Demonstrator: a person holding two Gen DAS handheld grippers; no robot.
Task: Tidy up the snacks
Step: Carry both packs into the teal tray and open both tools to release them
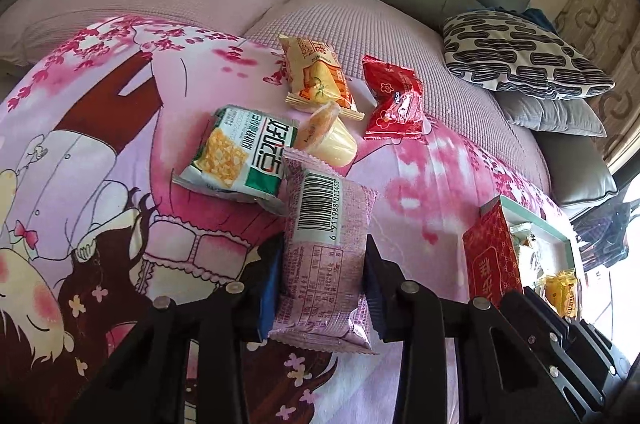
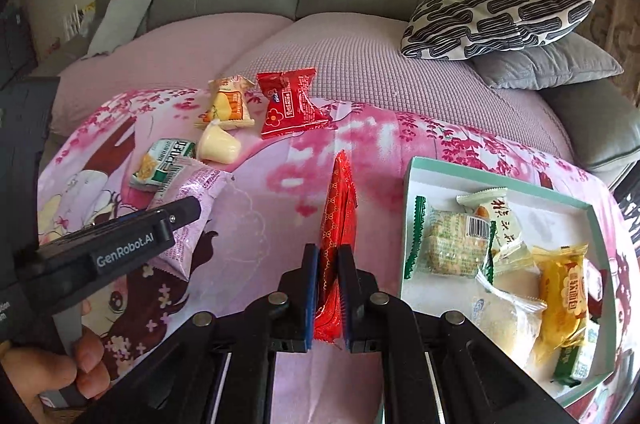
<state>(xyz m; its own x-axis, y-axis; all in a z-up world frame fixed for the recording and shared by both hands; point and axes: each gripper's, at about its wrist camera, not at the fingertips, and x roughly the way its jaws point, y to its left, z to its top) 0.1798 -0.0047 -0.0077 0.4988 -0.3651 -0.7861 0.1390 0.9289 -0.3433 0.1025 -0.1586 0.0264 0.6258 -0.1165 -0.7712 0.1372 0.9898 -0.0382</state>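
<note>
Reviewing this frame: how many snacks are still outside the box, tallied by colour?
Red: 2, loose red packet and patterned red packet
Purple: 1, purple packet
Green-and-white: 1, green-and-white packet
Yellow: 2, orange-yellow packet and jelly cup
Total: 6

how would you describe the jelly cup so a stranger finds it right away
On the pink cartoon blanket covering the sofa, look at the loose snacks left of the box. The jelly cup lies tipped on its side there: the only pale yellow plastic cup among flat wrapped packets.
</note>
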